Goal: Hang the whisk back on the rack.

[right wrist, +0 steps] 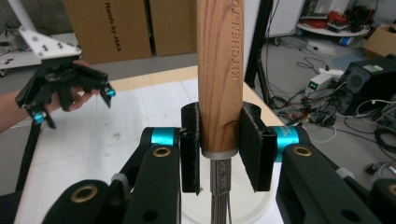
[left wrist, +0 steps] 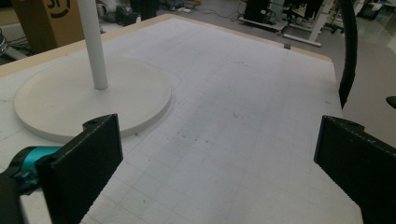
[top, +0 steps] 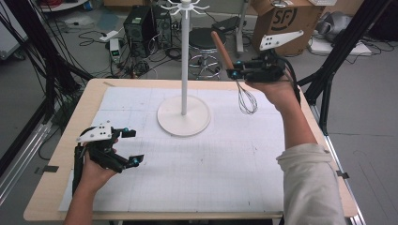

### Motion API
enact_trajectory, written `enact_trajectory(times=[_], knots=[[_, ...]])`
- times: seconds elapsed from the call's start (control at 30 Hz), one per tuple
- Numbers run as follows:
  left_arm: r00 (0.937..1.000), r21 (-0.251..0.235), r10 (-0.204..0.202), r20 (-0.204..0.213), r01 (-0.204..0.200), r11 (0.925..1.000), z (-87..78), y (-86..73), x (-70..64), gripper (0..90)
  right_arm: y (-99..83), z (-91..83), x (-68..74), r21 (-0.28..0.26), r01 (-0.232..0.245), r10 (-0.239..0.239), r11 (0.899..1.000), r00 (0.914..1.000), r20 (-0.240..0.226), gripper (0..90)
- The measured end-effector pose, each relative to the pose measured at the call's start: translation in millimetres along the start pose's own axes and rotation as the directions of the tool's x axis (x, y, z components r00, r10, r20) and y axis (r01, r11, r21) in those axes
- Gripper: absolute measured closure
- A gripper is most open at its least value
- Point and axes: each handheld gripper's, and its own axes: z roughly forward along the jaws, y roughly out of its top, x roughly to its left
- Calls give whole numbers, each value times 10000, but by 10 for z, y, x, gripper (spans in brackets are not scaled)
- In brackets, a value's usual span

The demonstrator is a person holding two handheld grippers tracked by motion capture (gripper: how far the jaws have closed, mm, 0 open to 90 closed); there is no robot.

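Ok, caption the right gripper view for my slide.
Right gripper clamps a wooden-handled whisk upright above the white stand.

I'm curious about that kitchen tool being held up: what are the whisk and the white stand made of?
The whisk has a handle that looks like smooth, light-brown wood, with visible grain and stamped lettering. Its ferrule and wire loops look like bare, shiny metal. The white stand has an even matte white finish; painted metal or plastic, the look leaves that open.
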Motion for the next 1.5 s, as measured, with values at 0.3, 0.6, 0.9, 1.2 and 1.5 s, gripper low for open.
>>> enact_trajectory(times=[0.3,0.6,0.9,1.2,1.5], knots=[[10000,-25,-49,-25,49,10000,-3,-4,3,17,237,-3,-254,192,-253,239,9995,9974,677,709],[10000,25,-30,-2,30,10000,2,-11,8,17,399,32,-377,350,-453,412,9984,9932,1084,709],[10000,-16,-81,-16,81,10000,1,-12,4,17,569,106,-425,425,-404,350,9983,9920,1210,709],[10000,-33,-16,-7,16,10000,-15,-11,9,17,624,181,-436,773,-317,207,9965,9901,1390,709],[10000,-39,-26,-27,26,10000,-14,-12,10,17,637,270,-387,980,-185,61,9950,9921,1257,709]])
